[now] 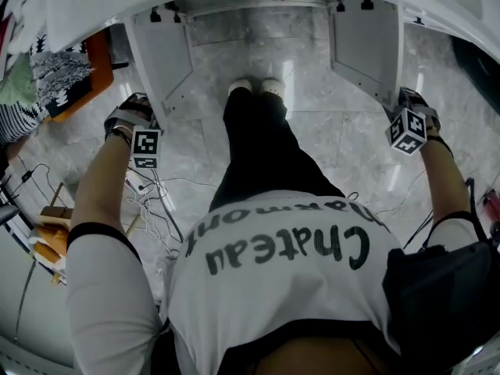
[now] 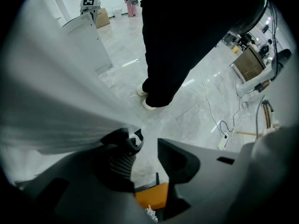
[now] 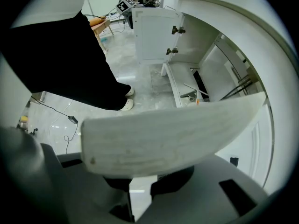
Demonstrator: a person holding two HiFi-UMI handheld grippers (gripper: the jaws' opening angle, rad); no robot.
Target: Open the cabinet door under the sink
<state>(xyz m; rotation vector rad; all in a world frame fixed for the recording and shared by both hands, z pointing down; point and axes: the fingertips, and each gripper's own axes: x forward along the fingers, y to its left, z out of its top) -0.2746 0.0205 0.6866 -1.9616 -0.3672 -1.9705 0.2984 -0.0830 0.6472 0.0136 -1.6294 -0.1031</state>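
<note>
Below the white sink counter (image 1: 437, 2), both cabinet doors stand wide open, one on each side of me. The left white cabinet door (image 1: 160, 61) angles out towards my left claw (image 2: 147, 146), and the right white cabinet door (image 1: 366, 49) angles out towards my right claw (image 3: 140, 183).

My left claw has its jaws apart, and only the grey marble floor (image 2: 187, 106) and a bit of something orange show in the gap. The left door's blurred white face runs in from the side and touches the outside of one jaw near its tip. It is not between the jaws.

My right claw sits against the right door. That door's thick white edge lies straight across the claw and covers the fingertips. Beneath it the two dark pads (image 3: 174, 175) stand a little apart with a narrow pale strip between them, and they do not clamp the edge.

Between the doors I stand in black trousers (image 1: 262, 155) and white shoes (image 1: 256, 87). White cables (image 1: 152, 201) trail on the floor near my left side.
</note>
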